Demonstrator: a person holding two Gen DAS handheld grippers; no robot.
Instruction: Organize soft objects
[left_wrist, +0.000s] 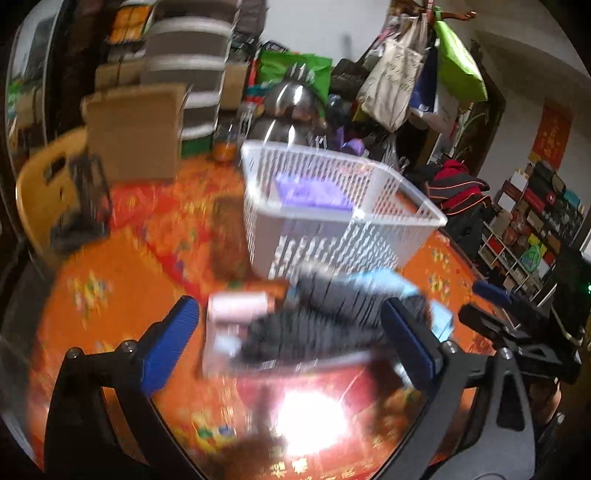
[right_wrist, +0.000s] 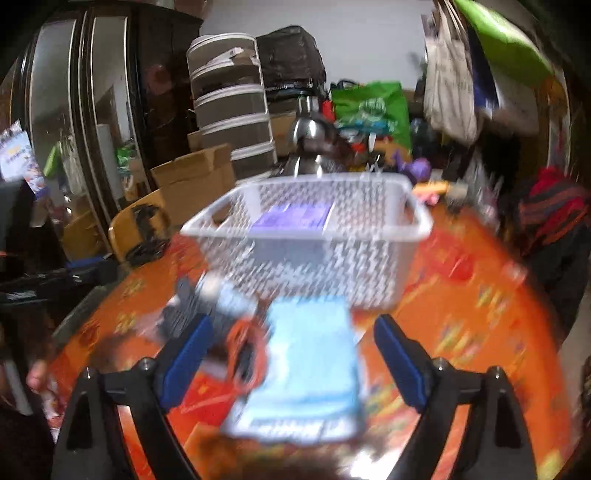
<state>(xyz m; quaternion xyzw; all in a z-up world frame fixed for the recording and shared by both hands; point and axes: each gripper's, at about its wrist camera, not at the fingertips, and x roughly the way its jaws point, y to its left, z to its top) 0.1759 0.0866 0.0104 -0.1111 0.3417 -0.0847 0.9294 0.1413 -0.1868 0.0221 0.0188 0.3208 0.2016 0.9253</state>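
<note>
Jaws on both grippers are spread wide with nothing pinched between them, so neither one is carrying anything right now. Both frames are pretty smeared, so take the fine detail with a grain of salt.

In the left wrist view the left gripper (left_wrist: 288, 332) frames a heap in the lower middle of the frame: a dark ribbed cloth (left_wrist: 317, 325) lying over a light blue cloth (left_wrist: 384, 280), with a pale pink folded piece (left_wrist: 236, 306) at its left edge. The right gripper (left_wrist: 491, 306) pokes in from the right edge of that frame.

In the right wrist view the right gripper (right_wrist: 295, 354) sits over the blue cloth, which looks folded into a rough rectangle, long axis running from the bottom of the frame up toward the white basket (right_wrist: 310, 258). Something orange and black (right_wrist: 245, 354) sits just left of it, can't tell what.

The basket stands just behind the pile on the orange tabletop (right_wrist: 461, 314), with a purple folded item (right_wrist: 295, 218) already inside. My guess is that's the drop spot, and the open jaws are lined up for the next pick.
</note>
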